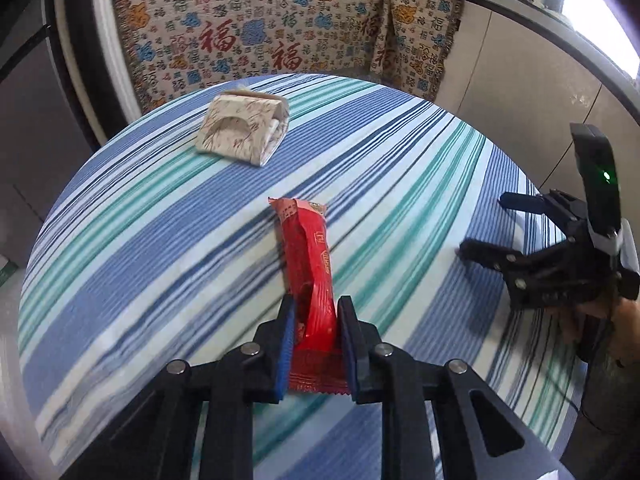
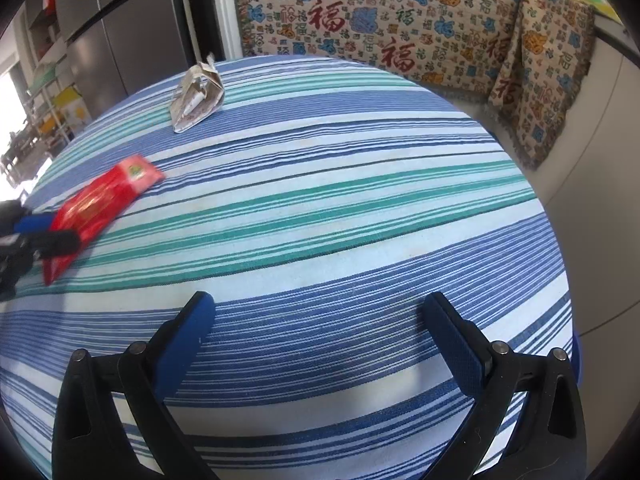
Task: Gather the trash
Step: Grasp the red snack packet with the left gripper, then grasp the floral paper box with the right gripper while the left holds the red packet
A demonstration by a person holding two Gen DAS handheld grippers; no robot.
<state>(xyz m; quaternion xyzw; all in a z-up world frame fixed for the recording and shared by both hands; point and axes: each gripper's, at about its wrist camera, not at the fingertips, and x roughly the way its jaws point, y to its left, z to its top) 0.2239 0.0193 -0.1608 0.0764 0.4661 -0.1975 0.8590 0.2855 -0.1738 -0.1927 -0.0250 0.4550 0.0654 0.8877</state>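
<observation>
A long red snack wrapper (image 1: 308,248) sticks out forward from my left gripper (image 1: 317,302), whose blue pads are shut on its near end. It hangs just above the striped tablecloth (image 1: 400,160). In the right wrist view the same red wrapper (image 2: 100,204) shows at the left edge, pinched by the left gripper (image 2: 40,236). A crumpled, patterned paper packet (image 1: 242,130) lies near the table's far edge, also seen from the right wrist as the packet (image 2: 196,96). My right gripper (image 2: 319,300) stands open over bare cloth (image 2: 320,200), and appears at the right as the right gripper (image 1: 482,224).
A bench draped in a patterned red, blue and orange cloth (image 1: 280,32) wraps around the table's far side. Grey cabinet doors (image 2: 120,20) stand at the back left and a pale cabinet front (image 1: 520,80) at the right. A hand holds the right gripper's handle.
</observation>
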